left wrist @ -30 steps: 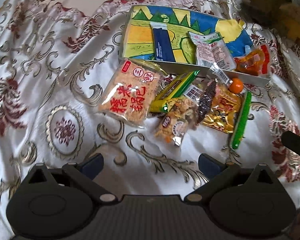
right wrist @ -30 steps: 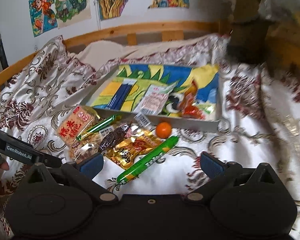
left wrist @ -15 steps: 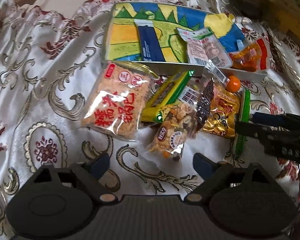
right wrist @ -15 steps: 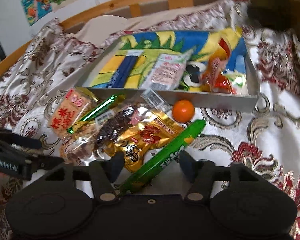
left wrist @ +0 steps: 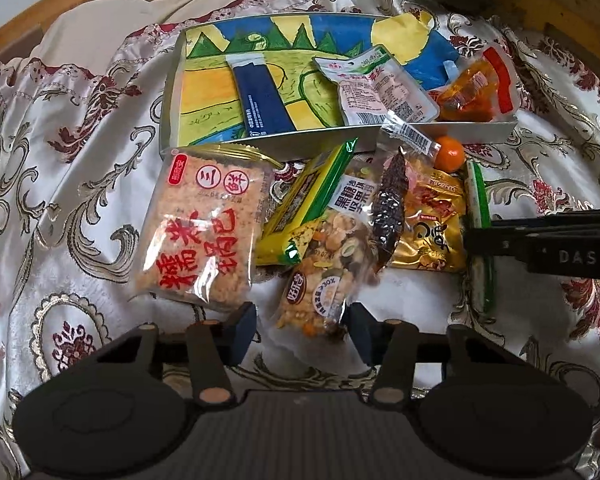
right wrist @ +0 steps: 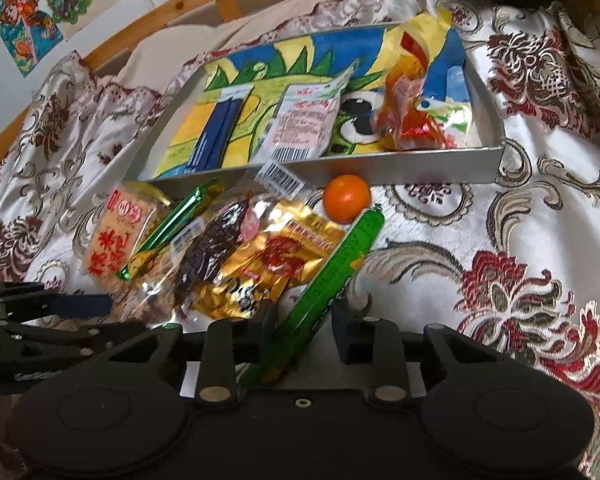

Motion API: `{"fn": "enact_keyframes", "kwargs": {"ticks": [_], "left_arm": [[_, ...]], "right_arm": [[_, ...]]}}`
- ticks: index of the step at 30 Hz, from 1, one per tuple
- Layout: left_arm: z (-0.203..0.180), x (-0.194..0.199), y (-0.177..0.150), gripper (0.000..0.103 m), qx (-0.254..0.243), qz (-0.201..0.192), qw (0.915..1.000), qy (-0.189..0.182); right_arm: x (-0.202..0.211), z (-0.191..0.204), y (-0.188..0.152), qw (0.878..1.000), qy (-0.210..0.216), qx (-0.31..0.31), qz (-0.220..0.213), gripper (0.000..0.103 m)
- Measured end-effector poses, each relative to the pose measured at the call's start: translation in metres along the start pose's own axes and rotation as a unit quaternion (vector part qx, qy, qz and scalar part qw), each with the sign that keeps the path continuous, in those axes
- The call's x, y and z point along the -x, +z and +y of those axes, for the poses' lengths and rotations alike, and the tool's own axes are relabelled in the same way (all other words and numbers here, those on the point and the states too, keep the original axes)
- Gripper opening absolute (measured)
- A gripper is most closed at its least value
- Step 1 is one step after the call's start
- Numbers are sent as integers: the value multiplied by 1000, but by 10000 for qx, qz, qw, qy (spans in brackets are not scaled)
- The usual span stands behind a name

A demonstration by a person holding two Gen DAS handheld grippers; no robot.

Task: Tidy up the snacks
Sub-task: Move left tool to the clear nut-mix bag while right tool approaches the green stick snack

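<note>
A silver tray (left wrist: 172,92) with a painted bottom lies on the patterned bedspread and holds a navy packet (left wrist: 264,96), a white packet (left wrist: 380,88) and an orange-red packet (left wrist: 476,88). In front of it is a pile of snacks. My left gripper (left wrist: 302,332) is closing around the near end of the clear mixed-nut bag (left wrist: 324,272); cloth still shows beside its left pad. My right gripper (right wrist: 304,328) is closing on the near end of the green sausage stick (right wrist: 336,264), with both pads against it.
The pile also holds a rice-cracker bag (left wrist: 204,232), a yellow-green bar (left wrist: 304,208), a dark packet (left wrist: 388,208), a gold packet (left wrist: 432,224) and a small orange (right wrist: 347,198). A wooden bed rail (right wrist: 228,4) runs behind; posters hang on the wall.
Both grippers have come down and closer to the pile, and their jaws have narrowed from wide open. The nut bag and the green stick now sit between the fingers.
</note>
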State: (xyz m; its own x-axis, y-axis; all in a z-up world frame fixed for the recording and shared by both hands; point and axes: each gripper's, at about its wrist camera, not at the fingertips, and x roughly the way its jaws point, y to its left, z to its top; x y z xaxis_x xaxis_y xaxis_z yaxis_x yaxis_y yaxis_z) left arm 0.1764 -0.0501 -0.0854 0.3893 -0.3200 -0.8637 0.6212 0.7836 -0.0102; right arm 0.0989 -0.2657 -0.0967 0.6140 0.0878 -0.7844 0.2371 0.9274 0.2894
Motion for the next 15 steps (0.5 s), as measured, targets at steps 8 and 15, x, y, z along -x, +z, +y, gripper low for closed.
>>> {"fn": "enact_keyframes", "kwargs": {"ticks": [8, 15], "left_arm": [[-8, 10, -2, 48, 119, 127, 9985, -528], [-21, 6, -4, 50, -207, 121, 9985, -498]], "right_arm": [[16, 3, -5, 9992, 100, 84, 367, 28], [25, 9, -15, 9968, -161, 679, 392, 26]]}}
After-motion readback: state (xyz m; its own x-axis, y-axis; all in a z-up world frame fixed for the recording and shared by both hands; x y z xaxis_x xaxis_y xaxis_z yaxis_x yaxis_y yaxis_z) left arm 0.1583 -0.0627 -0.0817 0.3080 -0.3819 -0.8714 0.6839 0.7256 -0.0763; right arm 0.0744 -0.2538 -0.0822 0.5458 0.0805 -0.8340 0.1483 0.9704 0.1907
